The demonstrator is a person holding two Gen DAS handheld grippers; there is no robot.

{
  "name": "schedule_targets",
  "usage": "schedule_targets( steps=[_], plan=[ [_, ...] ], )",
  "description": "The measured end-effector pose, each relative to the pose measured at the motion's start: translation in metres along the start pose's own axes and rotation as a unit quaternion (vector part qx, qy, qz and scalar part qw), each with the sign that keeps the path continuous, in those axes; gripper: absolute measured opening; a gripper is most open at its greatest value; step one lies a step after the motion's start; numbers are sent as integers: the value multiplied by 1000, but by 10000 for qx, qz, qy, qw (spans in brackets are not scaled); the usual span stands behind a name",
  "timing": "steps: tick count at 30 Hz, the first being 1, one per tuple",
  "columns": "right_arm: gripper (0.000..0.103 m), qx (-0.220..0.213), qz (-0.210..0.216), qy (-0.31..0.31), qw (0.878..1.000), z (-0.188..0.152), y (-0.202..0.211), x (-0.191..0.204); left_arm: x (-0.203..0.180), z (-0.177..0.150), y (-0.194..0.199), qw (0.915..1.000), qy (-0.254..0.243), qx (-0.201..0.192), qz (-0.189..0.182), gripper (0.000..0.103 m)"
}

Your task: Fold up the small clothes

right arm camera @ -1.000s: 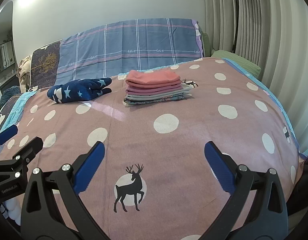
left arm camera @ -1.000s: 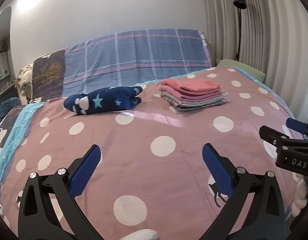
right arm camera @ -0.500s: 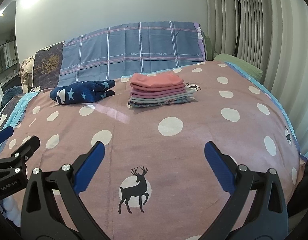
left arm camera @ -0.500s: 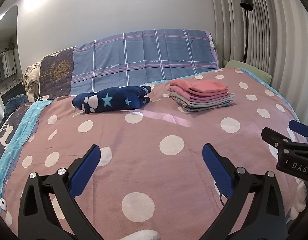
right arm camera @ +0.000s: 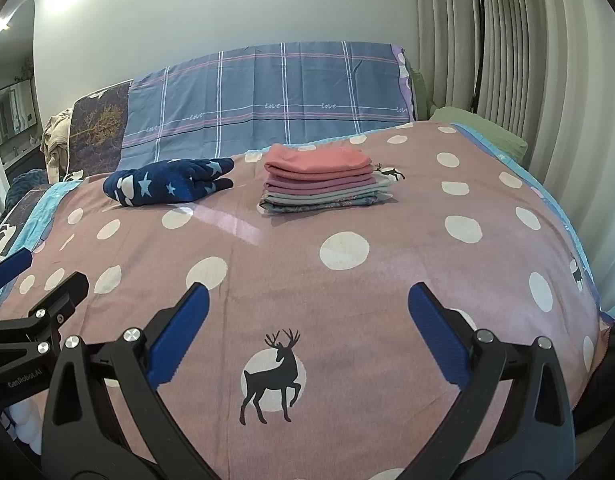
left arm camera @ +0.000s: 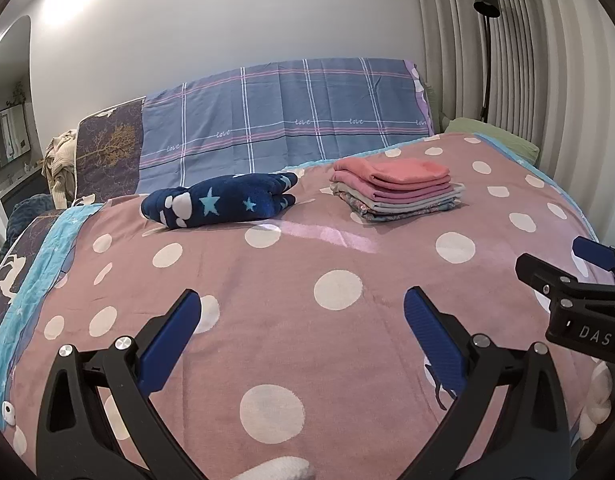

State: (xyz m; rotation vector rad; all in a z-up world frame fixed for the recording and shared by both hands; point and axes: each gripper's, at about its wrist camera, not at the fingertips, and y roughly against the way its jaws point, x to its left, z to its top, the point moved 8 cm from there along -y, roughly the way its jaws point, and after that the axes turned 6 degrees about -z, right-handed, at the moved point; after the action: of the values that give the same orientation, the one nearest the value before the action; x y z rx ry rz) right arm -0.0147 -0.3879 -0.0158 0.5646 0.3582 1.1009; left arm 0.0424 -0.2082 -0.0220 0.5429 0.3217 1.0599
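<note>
A stack of several folded small clothes (left arm camera: pixel 395 190), pink on top, lies at the far middle of the bed; it also shows in the right wrist view (right arm camera: pixel 323 184). A dark blue star-patterned garment (left arm camera: pixel 223 204) lies bunched to its left, also in the right wrist view (right arm camera: pixel 167 186). My left gripper (left arm camera: pixel 303 320) is open and empty, held over the near part of the bed. My right gripper (right arm camera: pixel 307 316) is open and empty above the deer print. Each gripper shows at the edge of the other's view.
The bed has a pink polka-dot blanket (left arm camera: pixel 307 320) with a deer print (right arm camera: pixel 275 376). A blue plaid cover (left arm camera: pixel 287 120) stands at the head. Curtains and a black floor lamp (left arm camera: pixel 485 40) are on the right. A green pillow (right arm camera: pixel 479 132) lies at the far right.
Both grippers have drawn back and tilted up a little, so the bed and clothes sit lower in view. Both jaws stay open. The clothes have not moved.
</note>
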Motion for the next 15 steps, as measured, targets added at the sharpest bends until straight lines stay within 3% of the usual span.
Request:
schedule_targets(
  steps=[15],
  plan=[
    [101, 52, 9, 7, 10000, -5, -1, 2, -1, -3, -4, 10000, -26, 80, 26, 102]
  ],
)
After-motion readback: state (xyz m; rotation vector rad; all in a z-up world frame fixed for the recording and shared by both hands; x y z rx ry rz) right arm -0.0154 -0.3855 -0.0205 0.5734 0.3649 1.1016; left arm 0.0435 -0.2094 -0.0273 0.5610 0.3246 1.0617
